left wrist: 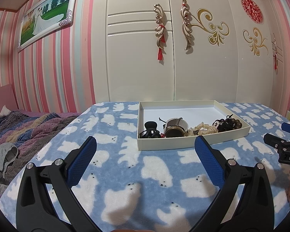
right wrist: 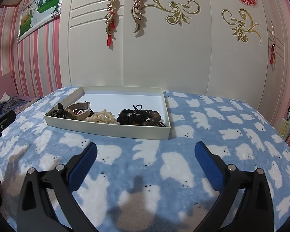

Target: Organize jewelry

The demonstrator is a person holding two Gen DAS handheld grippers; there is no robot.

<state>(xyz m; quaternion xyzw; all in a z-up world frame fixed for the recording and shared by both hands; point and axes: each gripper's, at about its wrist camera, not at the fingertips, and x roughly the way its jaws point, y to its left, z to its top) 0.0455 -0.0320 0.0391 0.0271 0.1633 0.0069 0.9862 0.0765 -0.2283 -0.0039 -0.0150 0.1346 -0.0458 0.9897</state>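
While both sets of jaws stand wide apart and empty, the left gripper (left wrist: 145, 145) and right gripper (right wrist: 146, 150) hover over the blue blanket (right wrist: 212, 135); ahead, the cream tray (right wrist: 106, 129) holds a watch (left wrist: 174, 128), scrunchies (right wrist: 102, 118) and beads (right wrist: 154, 117).

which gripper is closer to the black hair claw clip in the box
Left, by a small margin. The left gripper faces the clip's end of the box; the right gripper sits off the opposite end.
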